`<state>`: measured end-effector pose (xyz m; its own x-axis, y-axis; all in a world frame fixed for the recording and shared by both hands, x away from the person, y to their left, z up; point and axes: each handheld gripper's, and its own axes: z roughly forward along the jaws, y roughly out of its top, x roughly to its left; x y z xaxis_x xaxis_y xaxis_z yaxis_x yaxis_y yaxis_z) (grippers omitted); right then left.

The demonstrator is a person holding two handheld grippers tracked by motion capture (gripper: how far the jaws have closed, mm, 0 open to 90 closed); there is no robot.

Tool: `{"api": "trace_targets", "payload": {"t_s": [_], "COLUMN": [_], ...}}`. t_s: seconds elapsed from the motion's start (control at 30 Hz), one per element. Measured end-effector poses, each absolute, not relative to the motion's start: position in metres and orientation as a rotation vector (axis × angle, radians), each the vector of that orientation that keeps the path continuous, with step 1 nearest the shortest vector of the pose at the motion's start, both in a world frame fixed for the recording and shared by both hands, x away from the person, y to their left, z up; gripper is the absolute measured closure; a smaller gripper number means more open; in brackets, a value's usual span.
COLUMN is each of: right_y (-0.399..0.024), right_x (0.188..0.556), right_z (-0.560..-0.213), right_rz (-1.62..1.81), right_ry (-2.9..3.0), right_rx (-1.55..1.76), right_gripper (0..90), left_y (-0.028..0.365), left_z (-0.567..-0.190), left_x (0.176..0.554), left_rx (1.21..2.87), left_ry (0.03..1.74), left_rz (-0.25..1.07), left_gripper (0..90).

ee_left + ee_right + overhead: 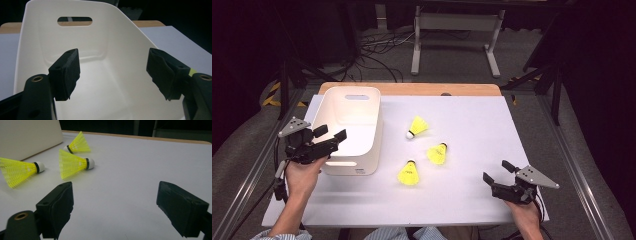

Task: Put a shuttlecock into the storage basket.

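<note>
Shuttlecocks: three yellow plastic shuttlecocks mid-worktop, nearer right hand-held gripper, jaws apart, empty; left hand-held gripper apart over white plastic bin.

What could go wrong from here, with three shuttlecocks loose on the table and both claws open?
1. The shuttlecocks lie on their sides; a nudge from the right claw would likely roll one away instead of catching it.
2. The two nearer ones sit close together, so reaching for one may knock the other.
3. The left claw hangs over the bin rim; a bump could shift the bin.
</note>
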<state>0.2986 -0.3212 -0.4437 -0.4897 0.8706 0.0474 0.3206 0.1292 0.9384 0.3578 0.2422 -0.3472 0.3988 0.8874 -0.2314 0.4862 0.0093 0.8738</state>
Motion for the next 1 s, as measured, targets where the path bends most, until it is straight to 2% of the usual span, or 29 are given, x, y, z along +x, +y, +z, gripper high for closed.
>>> {"api": "trace_targets", "payload": {"t_s": [1.0], "right_y": [-0.320], "right_x": [0.299], "right_z": [-0.444], "right_rz": [1.358], "right_ry": [1.890], "right_rx": [1.140], "right_gripper": [14.5], "left_y": [0.211], "left_z": [-0.347], "left_x": [0.366], "left_rx": [1.674], "left_ry": [1.175], "left_rz": [0.421], "left_gripper": [27.8]}}
